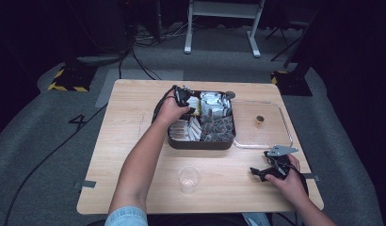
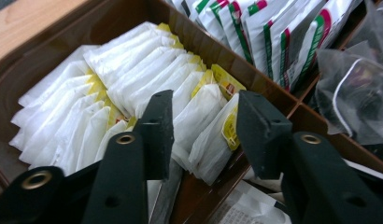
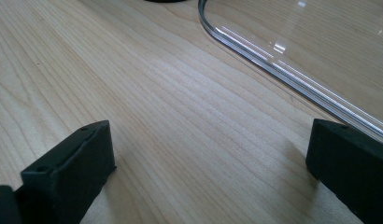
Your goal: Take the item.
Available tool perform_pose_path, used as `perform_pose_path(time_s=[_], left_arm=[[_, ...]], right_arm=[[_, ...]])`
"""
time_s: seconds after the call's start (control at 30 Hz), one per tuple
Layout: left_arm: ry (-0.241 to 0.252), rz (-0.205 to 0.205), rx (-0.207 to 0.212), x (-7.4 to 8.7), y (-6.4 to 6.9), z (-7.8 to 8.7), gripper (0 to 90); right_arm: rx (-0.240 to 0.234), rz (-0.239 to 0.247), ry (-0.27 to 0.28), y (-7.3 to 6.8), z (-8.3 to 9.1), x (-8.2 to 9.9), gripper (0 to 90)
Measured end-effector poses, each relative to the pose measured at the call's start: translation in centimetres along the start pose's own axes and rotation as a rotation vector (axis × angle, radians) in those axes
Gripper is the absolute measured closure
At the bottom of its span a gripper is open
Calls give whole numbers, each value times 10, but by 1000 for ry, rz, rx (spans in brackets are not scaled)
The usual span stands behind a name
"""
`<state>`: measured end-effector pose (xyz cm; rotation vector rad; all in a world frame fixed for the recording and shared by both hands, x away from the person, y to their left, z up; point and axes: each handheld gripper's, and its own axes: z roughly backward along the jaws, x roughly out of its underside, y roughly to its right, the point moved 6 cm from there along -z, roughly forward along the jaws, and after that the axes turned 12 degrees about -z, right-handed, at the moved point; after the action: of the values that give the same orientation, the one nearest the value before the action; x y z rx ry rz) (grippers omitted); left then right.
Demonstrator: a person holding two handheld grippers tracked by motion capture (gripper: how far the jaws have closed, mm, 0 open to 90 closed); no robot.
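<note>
White tea sachets [image 2: 147, 79], frame centre: left gripper [image 2: 203, 126] jaws half-open, straddling end sachet, not pinching. Isolate one, grip top edge. Right gripper [image 3: 208, 163] wide open, empty.

One brown compartment tray [image 1: 174, 139] is counted on the table [image 1: 130, 155], along with one clear plastic cup [image 1: 188, 179], one transparent lid [image 1: 285, 129] and two hand-held grippers, left [image 1: 184, 98] and right [image 1: 261, 173]. The sachets are too many to be counted.

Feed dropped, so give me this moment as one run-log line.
left hand-held gripper: over brown tray, jaws astride white tea sachets, not clamped | right hand-held gripper: open, on table beside clear lid | plastic cup: empty
</note>
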<state>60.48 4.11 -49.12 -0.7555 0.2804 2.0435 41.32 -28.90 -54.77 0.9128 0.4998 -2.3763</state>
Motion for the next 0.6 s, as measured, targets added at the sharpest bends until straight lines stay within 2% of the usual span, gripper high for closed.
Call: perform_pose_path(time_s=[0.17,0.23,0.27,0.3,0.37,0.4,0.43,0.6], left_arm=[[-14,19,17,3,0,-4,617],[-23,24,31,4,0,-5,679],[-30,30,43,5,1,-5,679],[-32,27,48,5,2,-6,732],[-51,13,50,6,3,-6,811],[-52,6,47,6,3,-5,811],[-52,1,40,5,2,-3,879],[-25,9,51,3,3,1,900]], right_arm=[[0,0,0,0,0,0,11],[0,0,0,0,0,0,10],[0,0,0,0,0,0,10],[0,0,0,0,0,0,11],[0,0,0,0,0,0,11],[0,0,0,0,0,0,11],[0,0,0,0,0,0,11],[0,0,0,0,0,0,11]])
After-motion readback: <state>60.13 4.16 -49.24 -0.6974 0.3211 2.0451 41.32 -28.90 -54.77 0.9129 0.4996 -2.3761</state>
